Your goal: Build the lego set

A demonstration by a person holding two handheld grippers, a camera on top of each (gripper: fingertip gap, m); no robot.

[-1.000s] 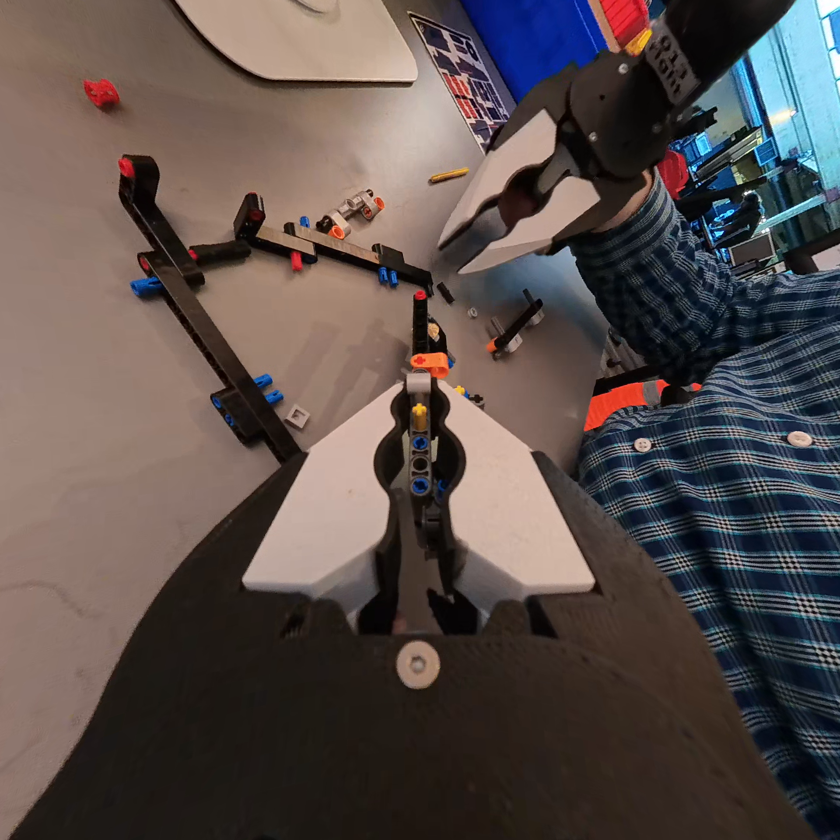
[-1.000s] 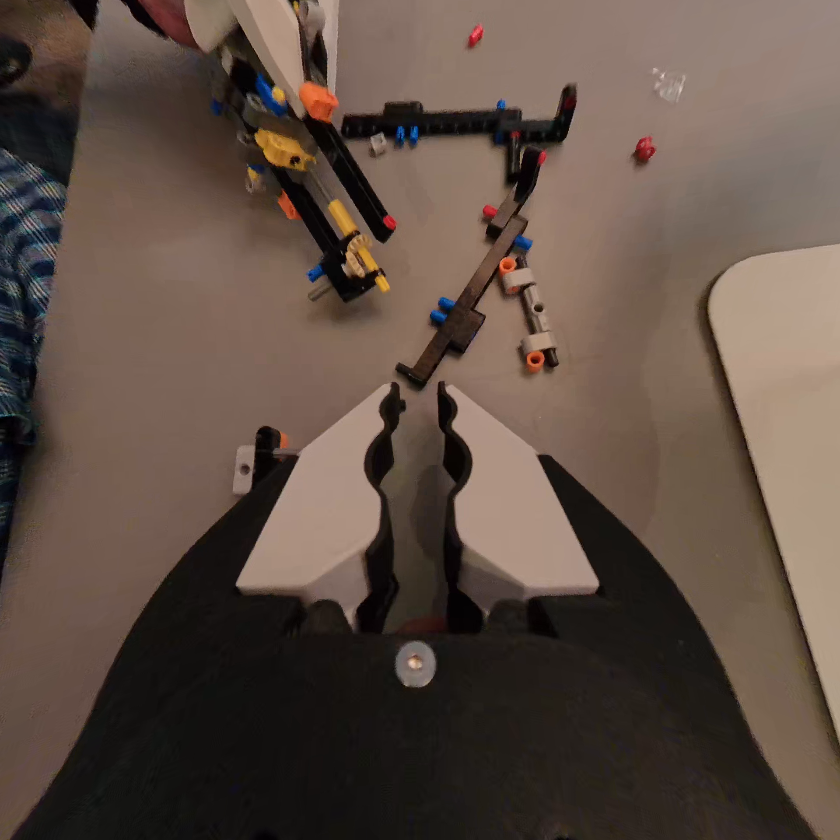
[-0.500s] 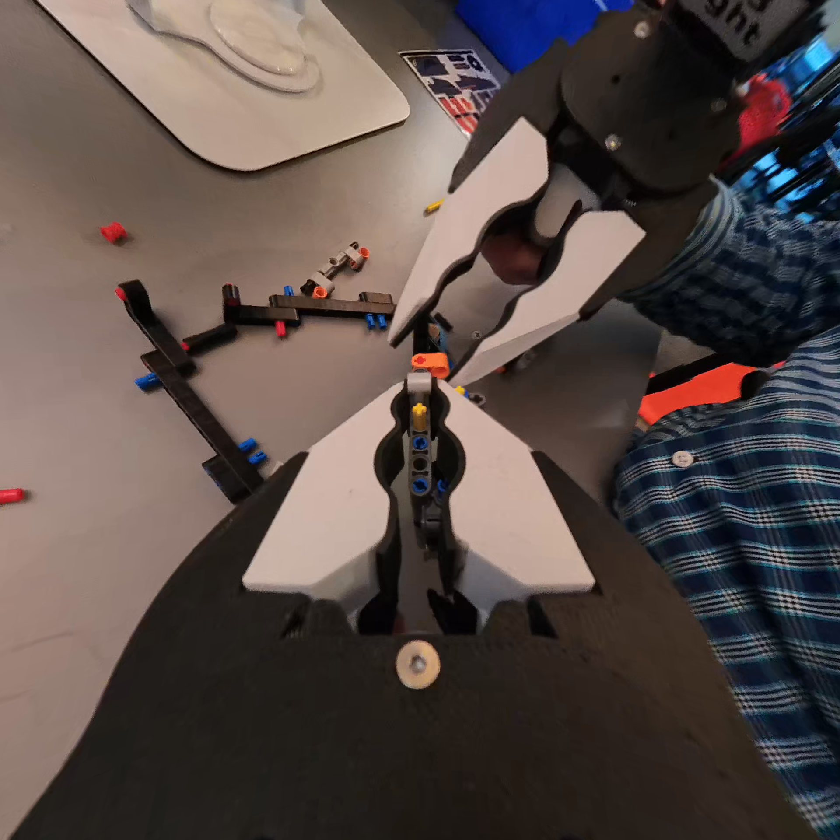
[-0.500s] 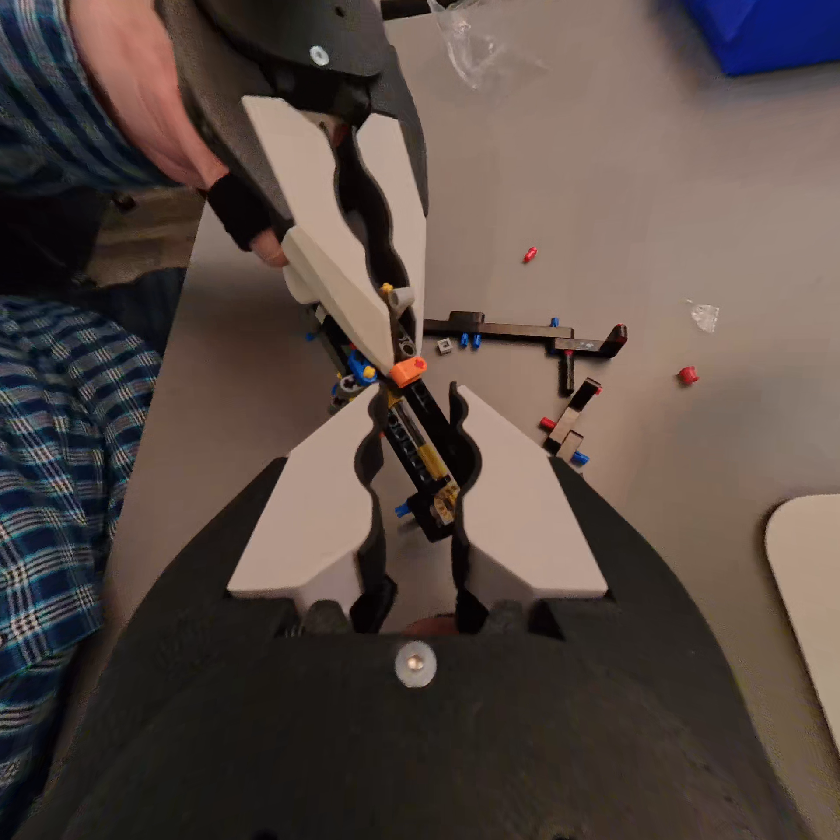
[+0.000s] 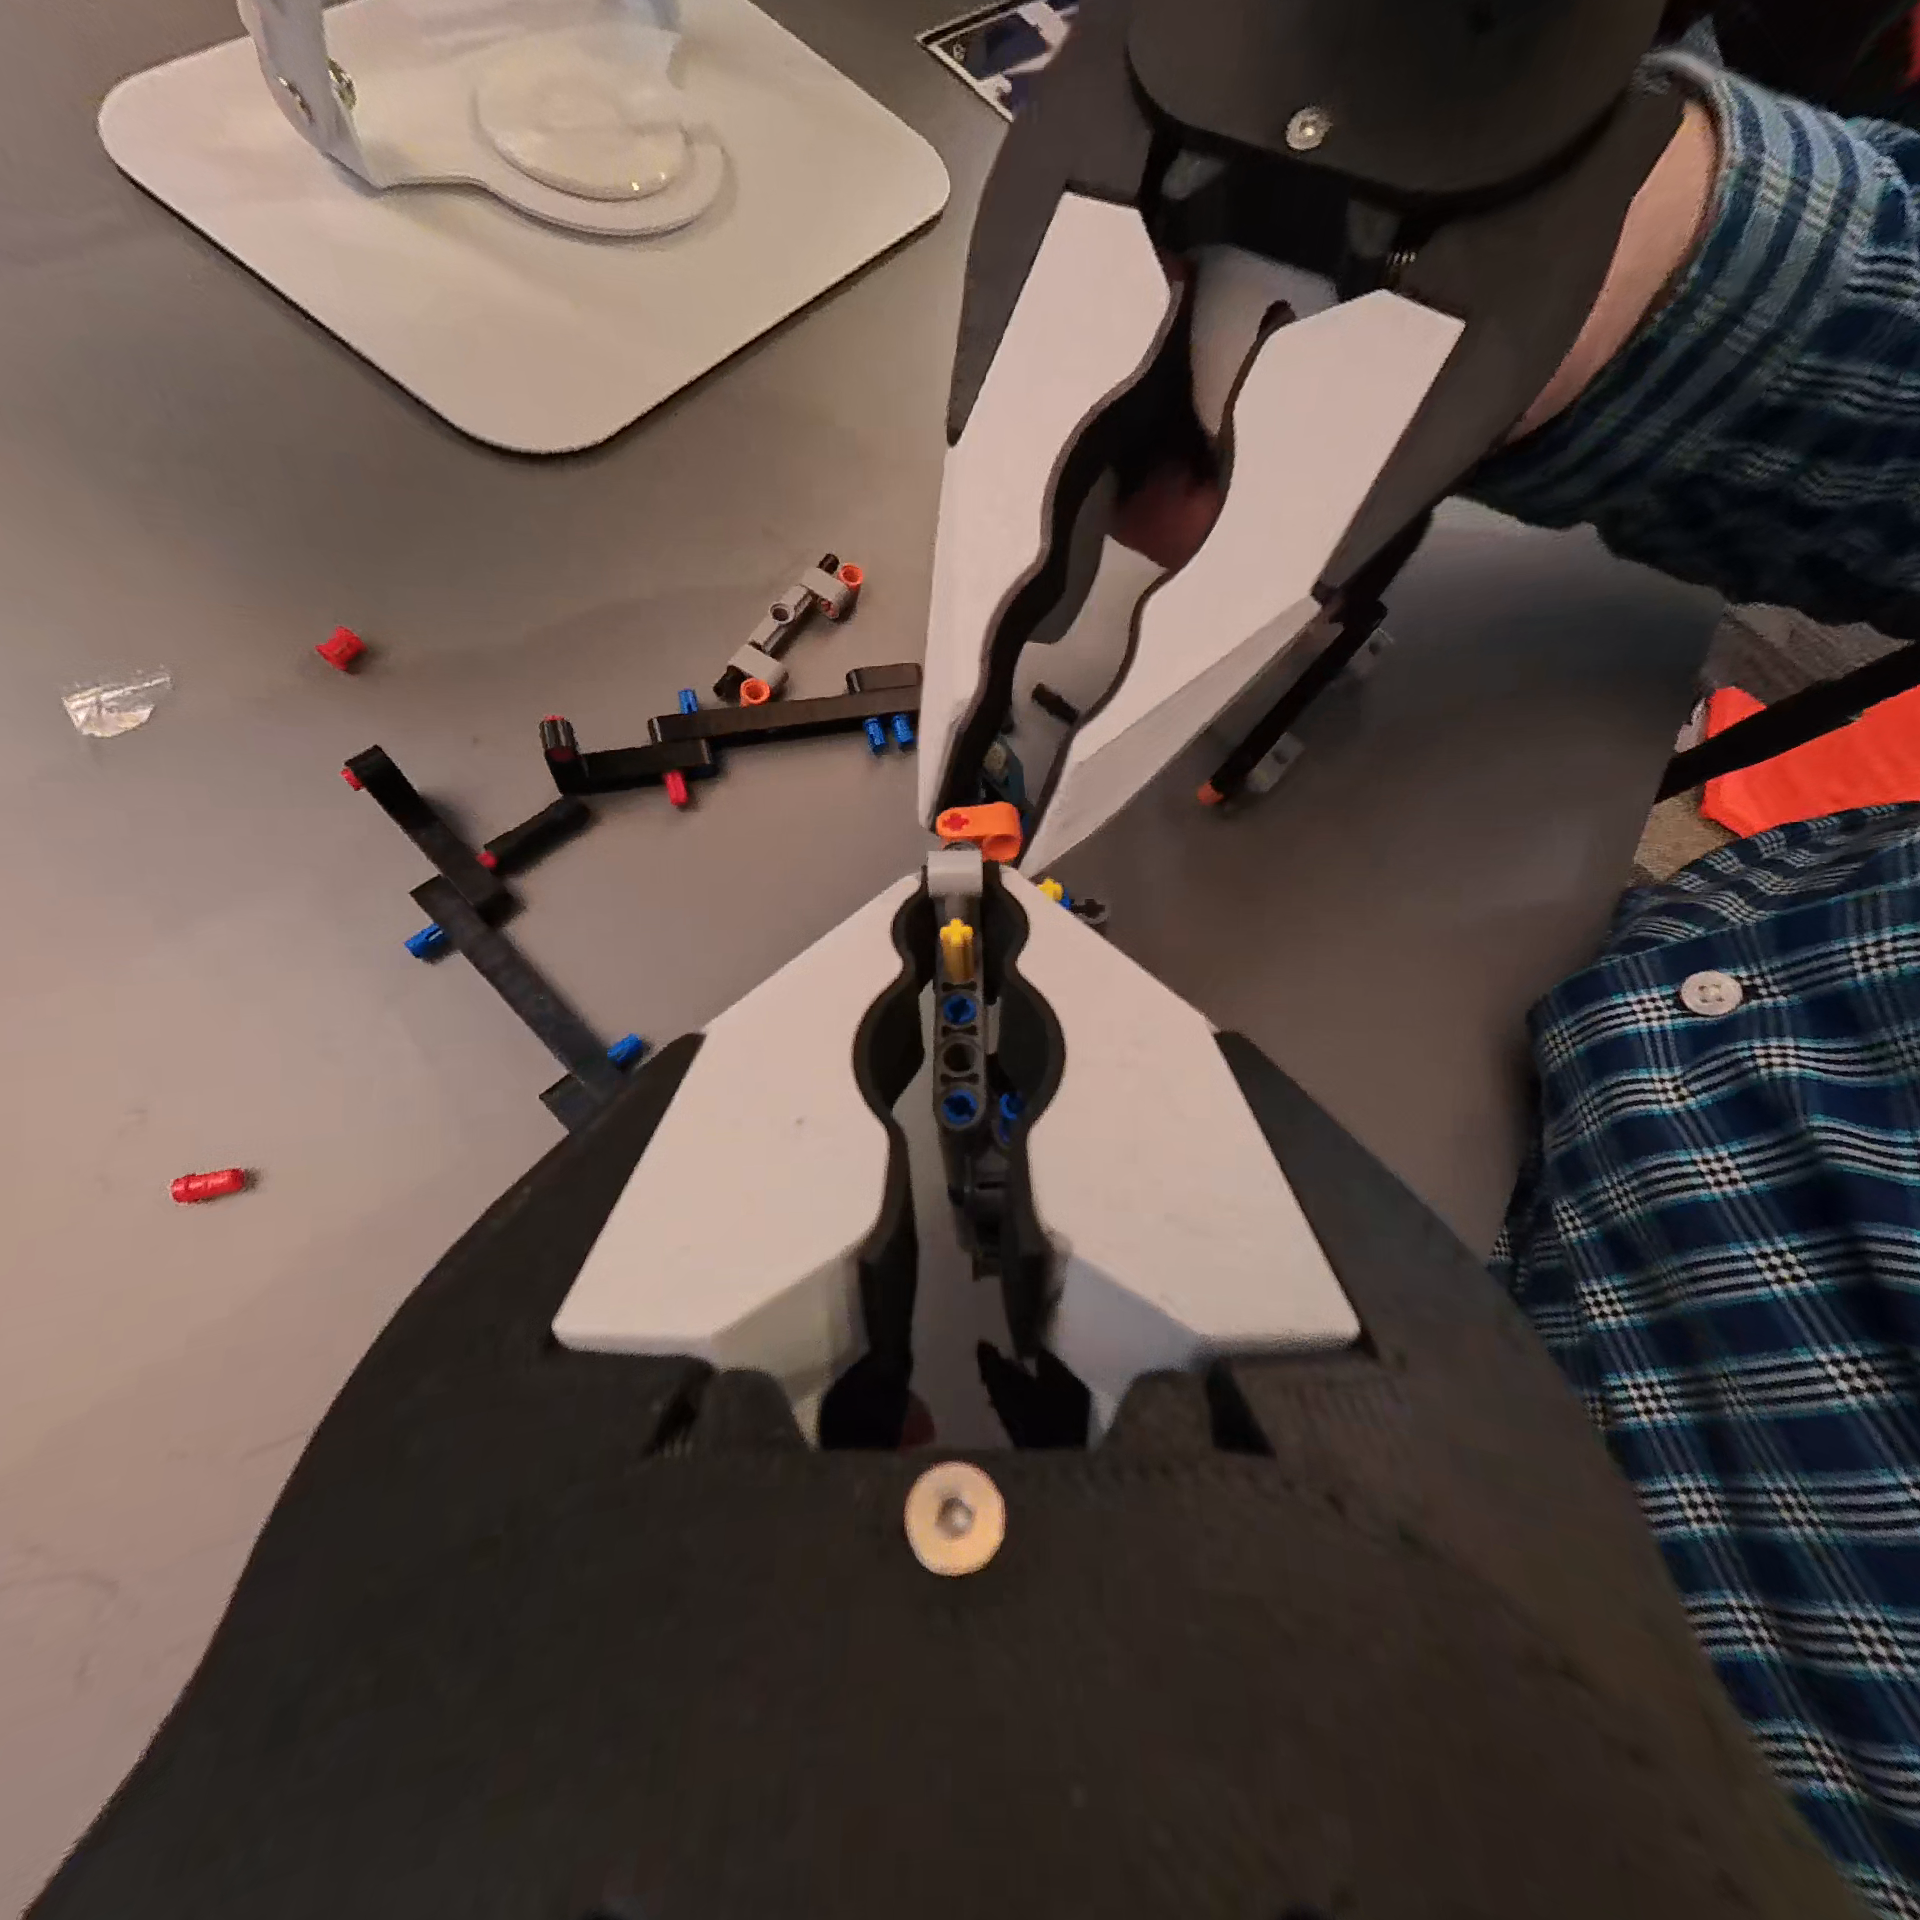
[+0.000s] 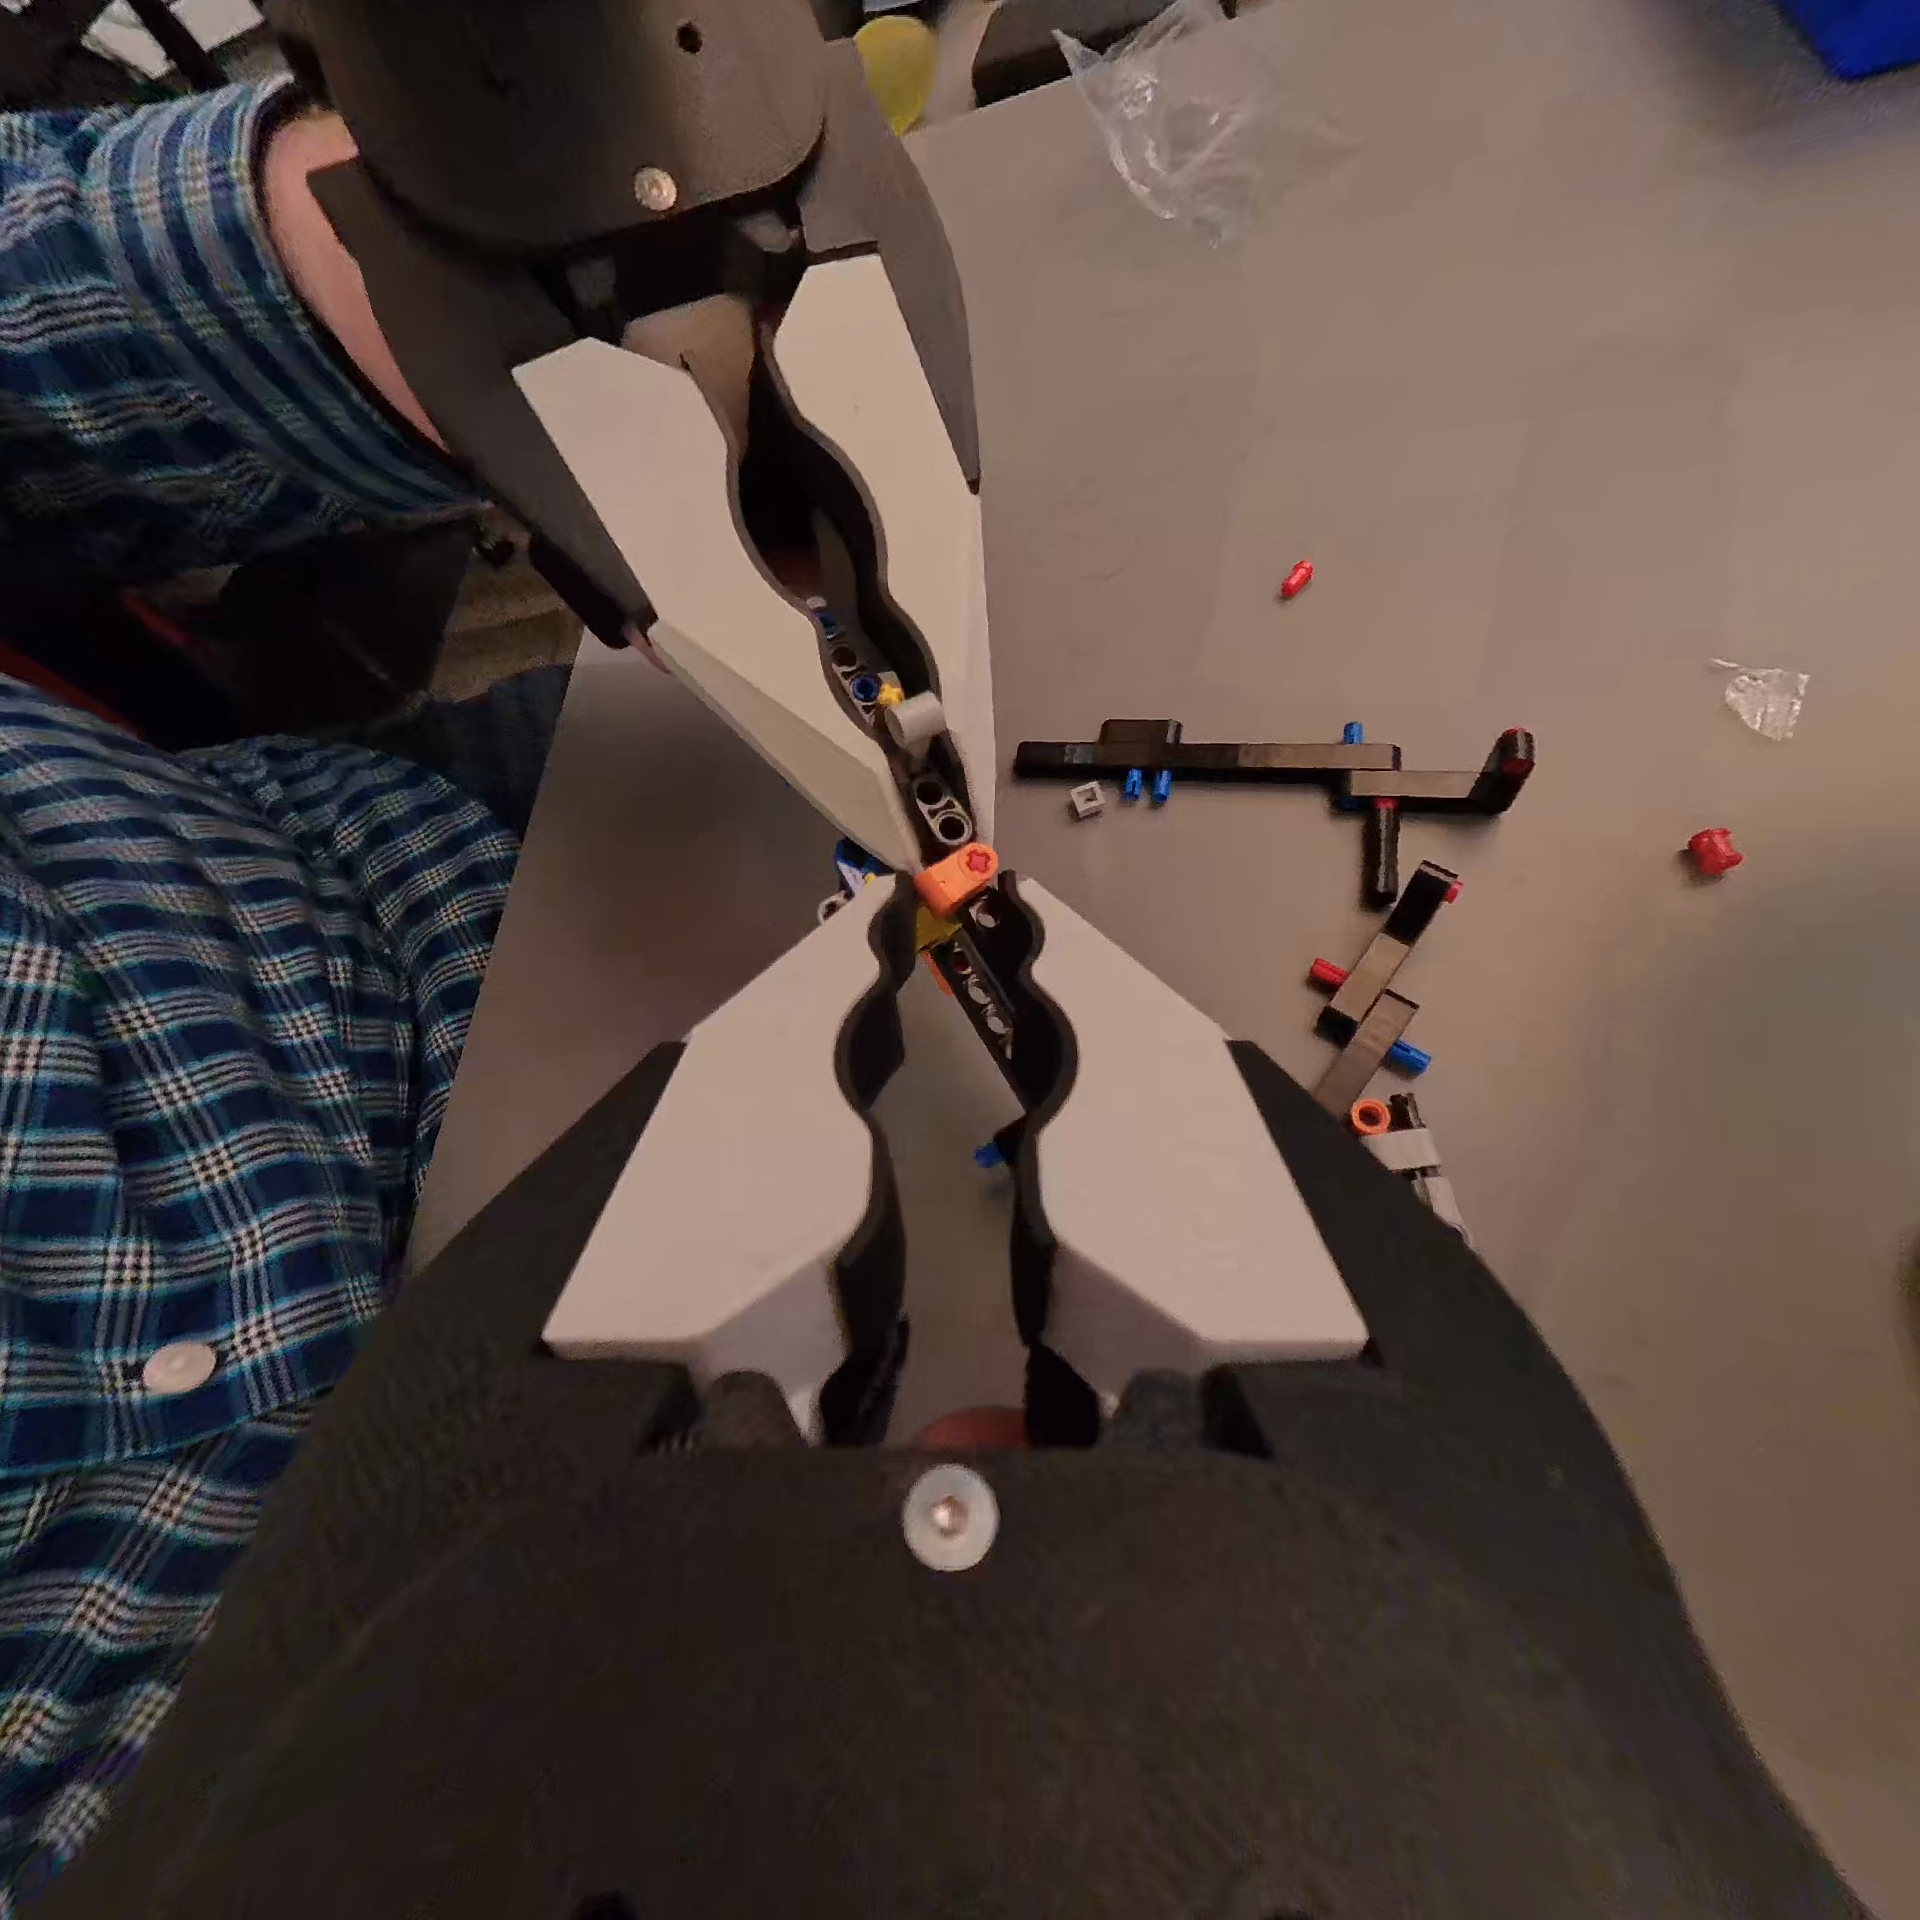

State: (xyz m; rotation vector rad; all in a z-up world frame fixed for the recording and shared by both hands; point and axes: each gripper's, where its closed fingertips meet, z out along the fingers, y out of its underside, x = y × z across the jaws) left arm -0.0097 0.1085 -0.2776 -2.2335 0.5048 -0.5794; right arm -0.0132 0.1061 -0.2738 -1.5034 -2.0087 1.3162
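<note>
My left gripper (image 5: 961, 883) is shut on a lego assembly (image 5: 958, 1023): a black beam with blue pins, a yellow axle and a grey connector at the tip. It is held above the grey table. An orange connector (image 5: 979, 826) sits at the assembly's far end. My right gripper (image 6: 958, 891) faces the left one tip to tip. Its jaws stand a little apart, with the orange connector (image 6: 954, 875) between the fingertips. The assembly's black beam (image 6: 987, 1003) runs slantwise under the jaws. The left gripper also shows in the right wrist view (image 6: 940, 831).
Loose black beam sections with blue and red pins (image 5: 727, 732) (image 6: 1247, 758) lie on the table beyond the grippers. A small grey and orange piece (image 5: 795, 629), red pieces (image 5: 340, 646) (image 5: 208, 1184), a white pad (image 5: 520, 260) and a plastic bag (image 6: 1195, 135) are around. A person's plaid shirt (image 5: 1745, 1247) is at the right. Left and right tips are no more than a few centimetres apart.
My right gripper has come in from above the table to meet the left one, first opening, then narrowing around the orange end. The left gripper has lifted slightly, still gripping.
</note>
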